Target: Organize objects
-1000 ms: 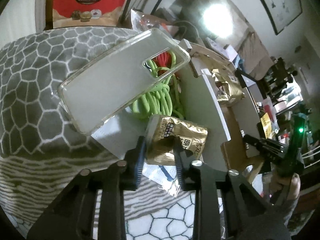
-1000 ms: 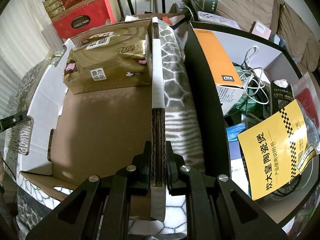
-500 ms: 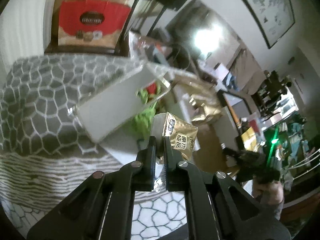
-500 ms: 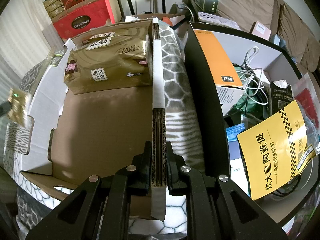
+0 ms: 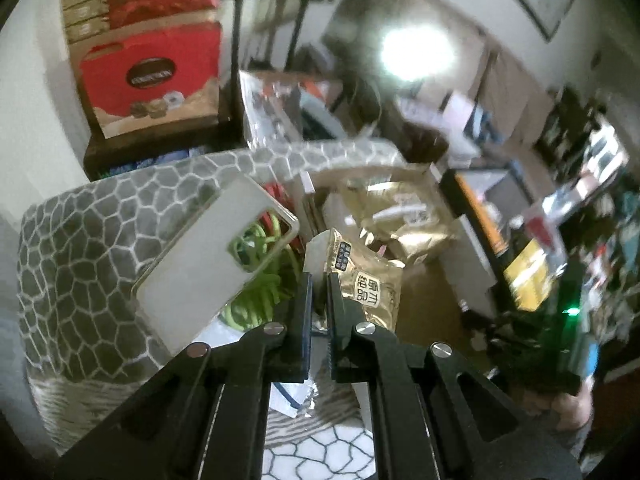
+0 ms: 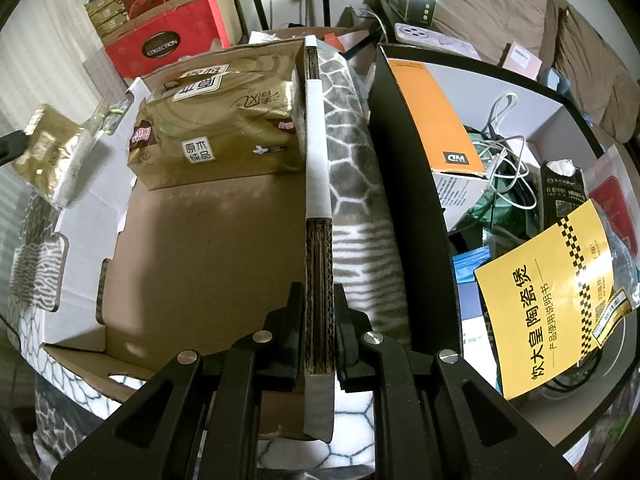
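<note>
In the left wrist view my left gripper is shut on a small gold tissue pack, lifted above the patterned blanket. The same tissue pack hangs at the far left of the right wrist view, beside the open cardboard box. My right gripper is shut on the cardboard box's right wall. A large gold tissue bundle lies at the back of that box. A clear phone case and a green cord lie below the lifted pack.
A black bin to the right holds an orange box, cables and a yellow leaflet. Red gift boxes stack at the back left. The grey patterned blanket covers the surface under everything.
My left gripper closed on the small gold tissue pack and lifted it off the blanket toward the cardboard box. The right gripper kept its hold on the box wall and stayed still.
</note>
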